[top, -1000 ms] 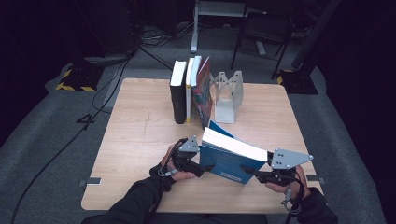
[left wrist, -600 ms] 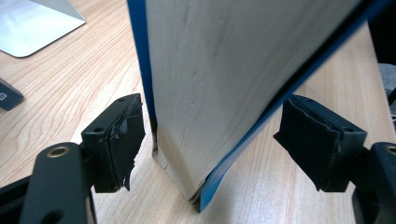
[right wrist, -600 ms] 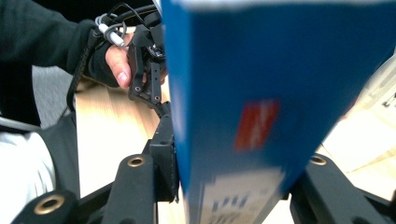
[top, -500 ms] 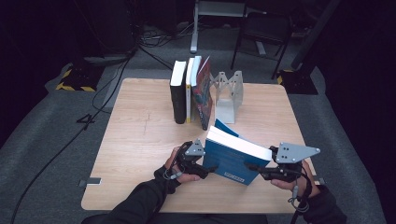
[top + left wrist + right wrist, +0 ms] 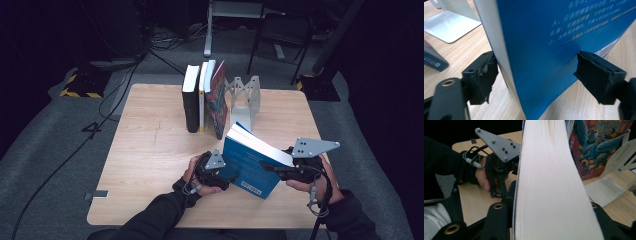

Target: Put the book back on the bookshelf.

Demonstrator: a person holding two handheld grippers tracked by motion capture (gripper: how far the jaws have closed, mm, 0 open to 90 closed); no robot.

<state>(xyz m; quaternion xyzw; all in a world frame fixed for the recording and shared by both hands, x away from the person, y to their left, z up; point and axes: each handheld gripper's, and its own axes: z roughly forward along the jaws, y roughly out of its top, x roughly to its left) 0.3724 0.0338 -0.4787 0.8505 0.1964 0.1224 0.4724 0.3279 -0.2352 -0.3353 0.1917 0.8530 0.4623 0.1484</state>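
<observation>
Wooden table (image 5: 150, 150), blue book (image 5: 250, 165) clamped between both grippers, fingertips hidden behind covers.

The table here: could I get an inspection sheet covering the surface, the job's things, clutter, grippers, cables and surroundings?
Surface: wooden table, bare wood around the work.
Job's things: blue book held up near the front edge, between both grippers.
Clutter: three upright books beside a white bookend at the back.
Grippers: left gripper has its jaws on either side of the blue book; right gripper holds the book's other end, page edges between its jaws.
Cables: a cable trails from the right gripper; more cables lie on the floor.
Surroundings: grey floor, dark room.
</observation>
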